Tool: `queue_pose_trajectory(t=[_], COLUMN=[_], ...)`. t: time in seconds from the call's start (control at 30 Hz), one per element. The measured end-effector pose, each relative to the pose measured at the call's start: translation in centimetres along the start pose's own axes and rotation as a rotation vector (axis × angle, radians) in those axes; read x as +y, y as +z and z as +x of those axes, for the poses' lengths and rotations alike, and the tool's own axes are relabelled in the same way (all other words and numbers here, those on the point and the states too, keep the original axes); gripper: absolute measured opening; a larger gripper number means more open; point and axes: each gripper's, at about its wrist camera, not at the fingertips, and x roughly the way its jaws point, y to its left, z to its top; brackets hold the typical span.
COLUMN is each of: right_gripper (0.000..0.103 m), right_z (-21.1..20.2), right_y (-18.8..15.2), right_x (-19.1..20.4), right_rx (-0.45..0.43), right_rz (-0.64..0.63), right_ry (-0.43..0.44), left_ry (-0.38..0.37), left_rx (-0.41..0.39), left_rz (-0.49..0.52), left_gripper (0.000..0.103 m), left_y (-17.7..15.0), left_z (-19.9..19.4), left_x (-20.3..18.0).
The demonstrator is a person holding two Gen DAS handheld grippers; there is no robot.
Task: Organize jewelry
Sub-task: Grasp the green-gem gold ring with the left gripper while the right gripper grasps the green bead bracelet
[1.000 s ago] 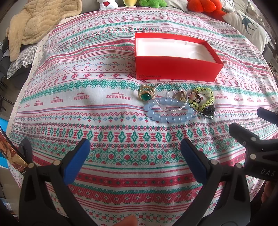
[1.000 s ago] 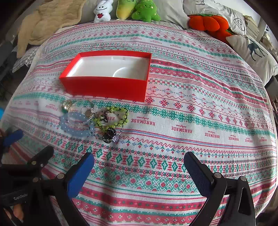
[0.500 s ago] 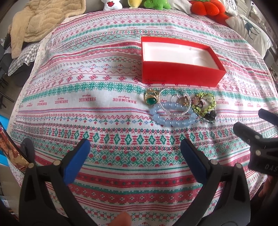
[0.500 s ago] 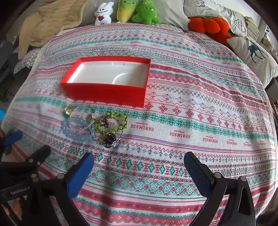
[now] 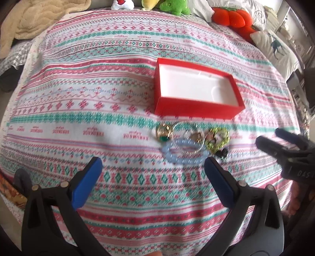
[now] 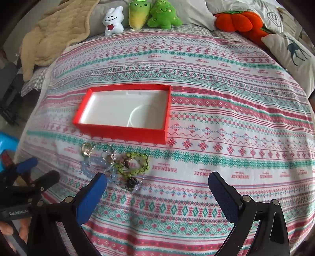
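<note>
A red box with a bare white inside lies open on the patterned bedspread; it also shows in the right wrist view. Just in front of it lies a pile of jewelry: a gold ring with a green stone, a pale blue bead bracelet, a silver bangle, a green bead bracelet and a dark pendant. My left gripper is open and empty, short of the pile. My right gripper is open and empty, right of the pile.
Plush toys, an orange pumpkin cushion and a deer pillow line the far edge of the bed. A beige blanket lies at the far left. The bedspread stretches to the right of the box.
Both grippers have moved forward towards the box and the jewelry, which now sit closer and larger in both views. Both stay open.
</note>
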Motion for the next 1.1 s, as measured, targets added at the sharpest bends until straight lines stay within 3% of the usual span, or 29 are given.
queue_pose_trajectory(t=[0.07, 0.13, 0.23, 0.43, 0.6, 0.73, 0.87, 1.03, 1.1], right_gripper=[0.103, 0.1, 0.083, 0.058, 0.042, 0.04, 0.03, 0.022, 0.018], right_z=[1.1, 2.5, 4.1, 5.7, 6.9, 7.3, 7.9, 8.8, 9.2], right_y=[0.3, 0.4, 0.8, 1.9, 2.1, 2.1, 2.2, 2.2, 2.2], right_x=[-0.3, -0.9, -1.4, -1.7, -1.0, -0.6, -0.4, -0.1, 0.4], right_rx=[0.012, 0.051, 0.095, 0.107, 0.137, 0.143, 0.149, 0.154, 0.152], right_rz=[0.026, 0.066, 0.096, 0.103, 0.075, 0.063, 0.059, 0.054, 0.052], right_ry=[0.048, 0.096, 0.143, 0.148, 0.161, 0.157, 0.15, 0.128, 0.123], left_ry=[-0.03, -0.053, -0.104, -0.112, -0.152, -0.154, -0.112, -0.067, -0.051], left_rx=[-0.015, -0.018, 0.031, 0.048, 0.085, 0.099, 0.121, 0.122, 0.122], left_rz=[-0.032, -0.074, -0.114, -0.126, -0.143, -0.117, -0.086, -0.085, -0.095], left_gripper=[0.098, 0.083, 0.062, 0.042, 0.04, 0.04, 0.04, 0.028, 0.028], left_y=[0.5, 0.7, 1.3, 2.3, 3.2, 3.6, 3.8, 3.9, 4.0], left_z=[0.7, 1.5, 3.0, 4.8, 6.3, 7.2, 8.1, 8.7, 8.7], left_x=[0.6, 1.2, 1.6, 1.4, 0.7, -0.6, -1.6, -1.9, -2.0])
